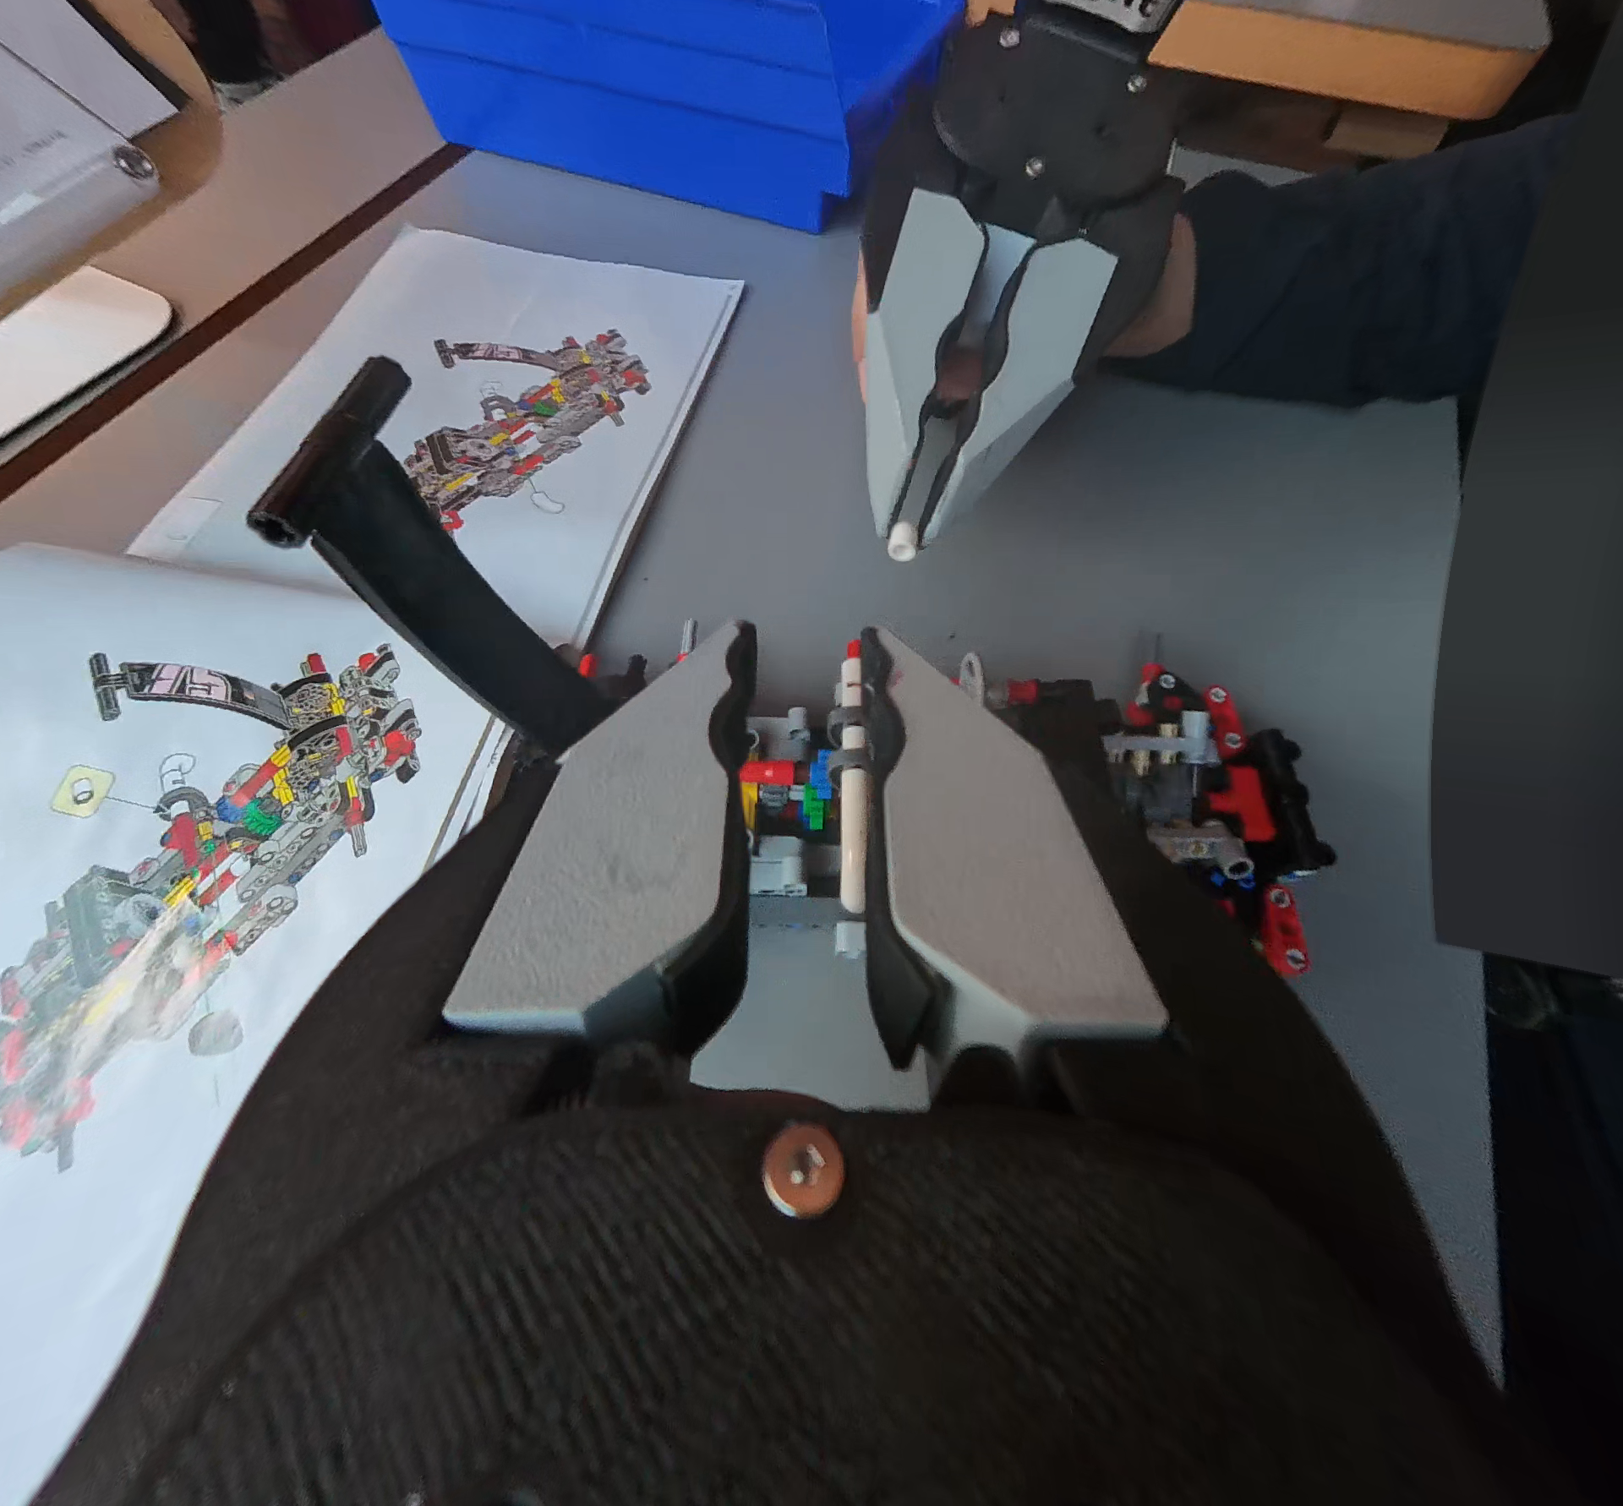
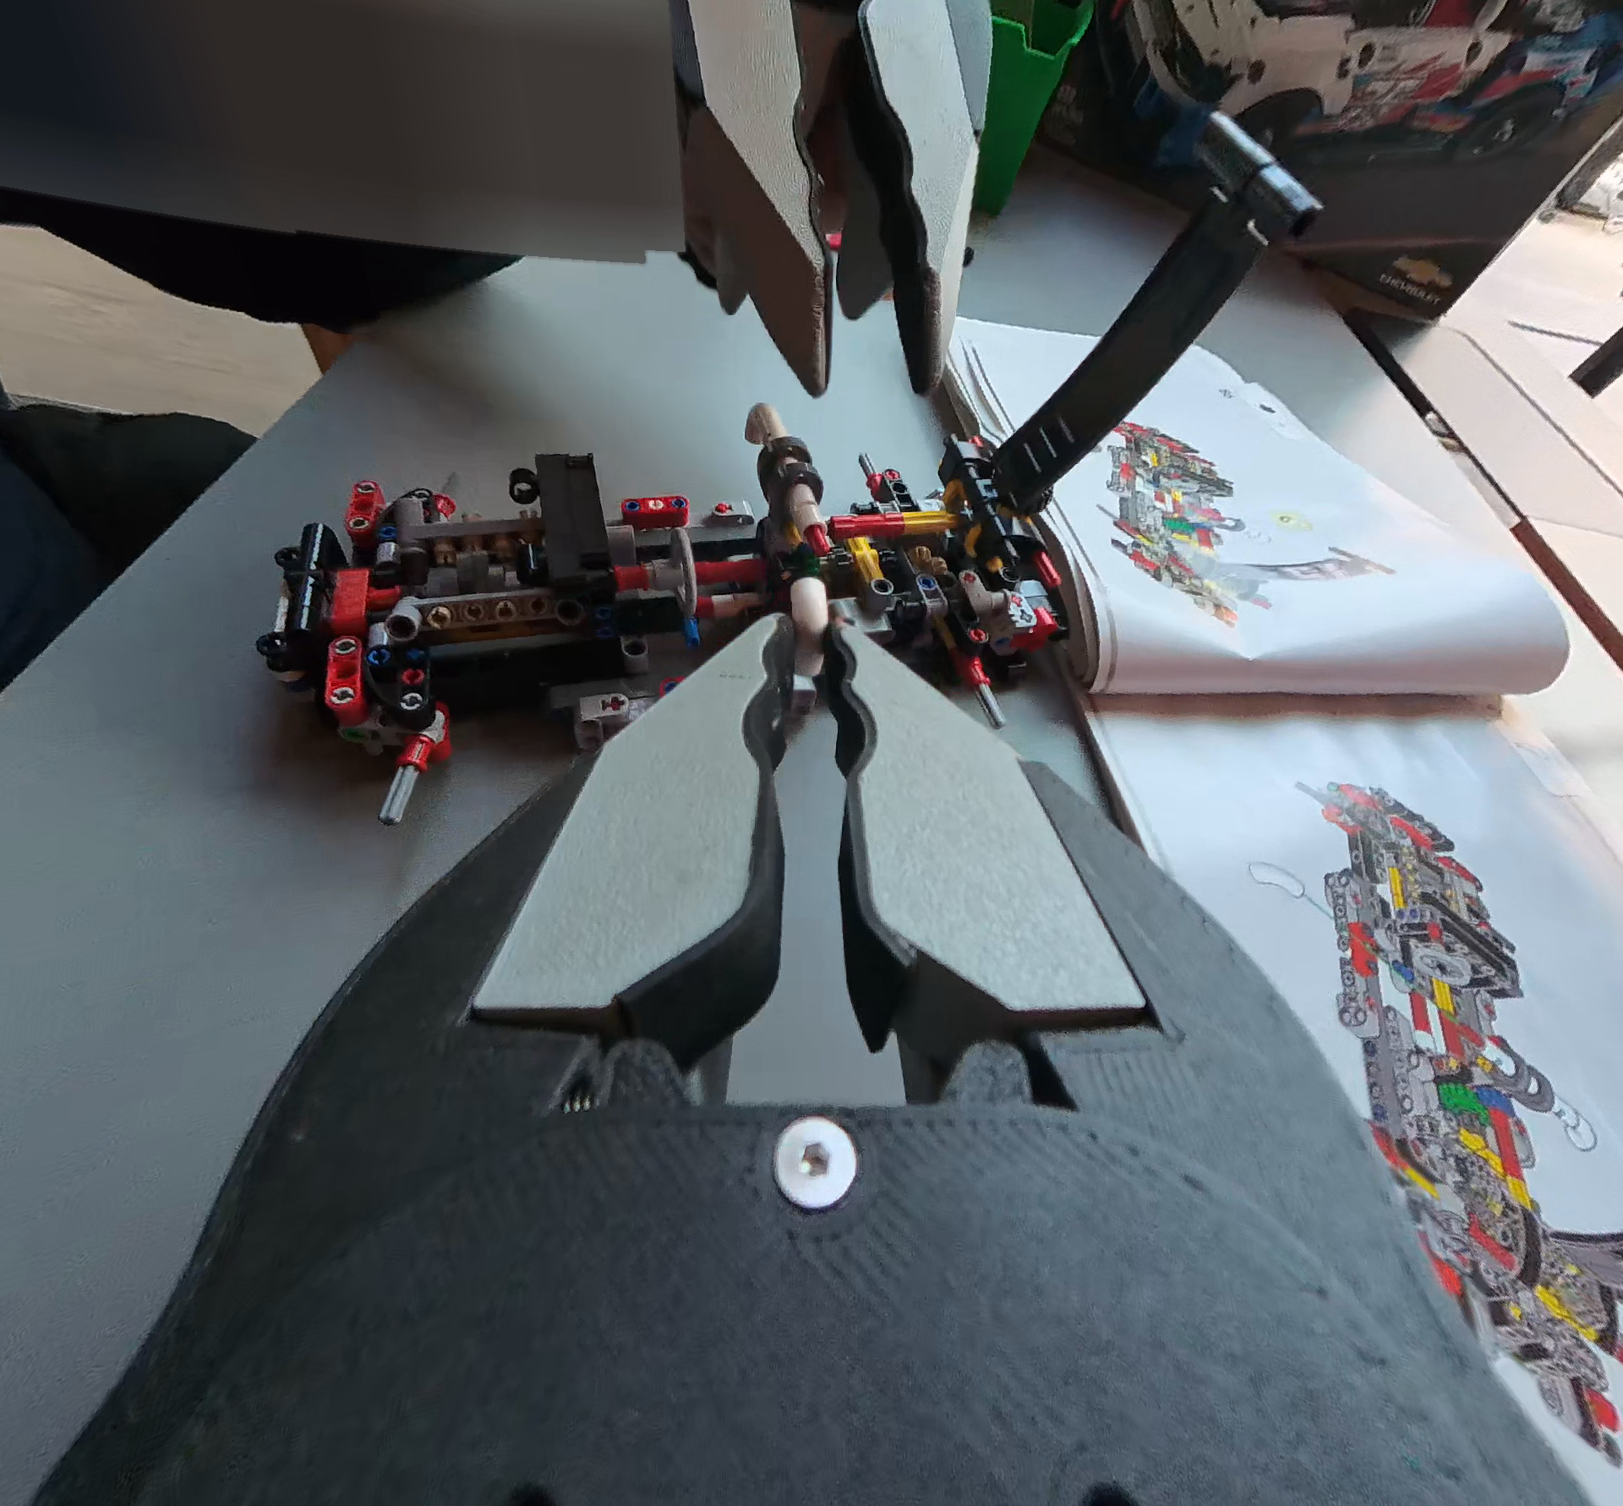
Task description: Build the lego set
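Observation:
A toy-brick chassis model of red, black and grey parts lies on the grey table. A pale axle with dark bushes stands up from its middle. My left gripper is open right above the model. The axle runs along its right finger, and the left finger stands clear of it. It shows from the front in the right wrist view. My right gripper is shut on a small white tube, which sticks out of its tips beyond the model.
A long black curved part rises from the model's end over the open instruction booklet. A blue bin stands at the back. A green bin and a box with a car picture stand beyond the booklet. About 6 centimeters separates my left fingertips from my right.

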Available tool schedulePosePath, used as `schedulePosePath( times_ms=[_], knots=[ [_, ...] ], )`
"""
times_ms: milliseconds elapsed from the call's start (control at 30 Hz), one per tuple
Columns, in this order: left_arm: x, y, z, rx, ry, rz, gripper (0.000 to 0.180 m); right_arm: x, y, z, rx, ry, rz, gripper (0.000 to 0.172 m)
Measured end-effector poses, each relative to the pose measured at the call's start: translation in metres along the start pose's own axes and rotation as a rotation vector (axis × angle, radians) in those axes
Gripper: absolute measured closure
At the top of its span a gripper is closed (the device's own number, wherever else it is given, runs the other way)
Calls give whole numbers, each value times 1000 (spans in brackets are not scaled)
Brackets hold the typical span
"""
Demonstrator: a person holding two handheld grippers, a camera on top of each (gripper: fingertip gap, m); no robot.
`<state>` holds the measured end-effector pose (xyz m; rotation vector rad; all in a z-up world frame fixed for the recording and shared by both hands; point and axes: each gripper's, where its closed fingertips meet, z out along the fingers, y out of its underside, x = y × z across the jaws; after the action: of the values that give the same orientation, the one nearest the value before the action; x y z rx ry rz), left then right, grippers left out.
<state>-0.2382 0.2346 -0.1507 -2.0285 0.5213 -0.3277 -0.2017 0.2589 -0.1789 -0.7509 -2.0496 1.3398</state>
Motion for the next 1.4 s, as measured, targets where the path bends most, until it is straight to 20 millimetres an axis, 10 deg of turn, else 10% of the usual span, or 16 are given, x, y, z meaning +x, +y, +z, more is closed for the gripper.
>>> schedulePosePath(
  times_ms=[367,1400],
  knots=[
    [15,35,24,-241,133,-23,167,2,6,8,-5,-54,130,168],
    [18,28,23,-103,145,-46,163,2,1,27,-7,-249,125,168]
  ],
)
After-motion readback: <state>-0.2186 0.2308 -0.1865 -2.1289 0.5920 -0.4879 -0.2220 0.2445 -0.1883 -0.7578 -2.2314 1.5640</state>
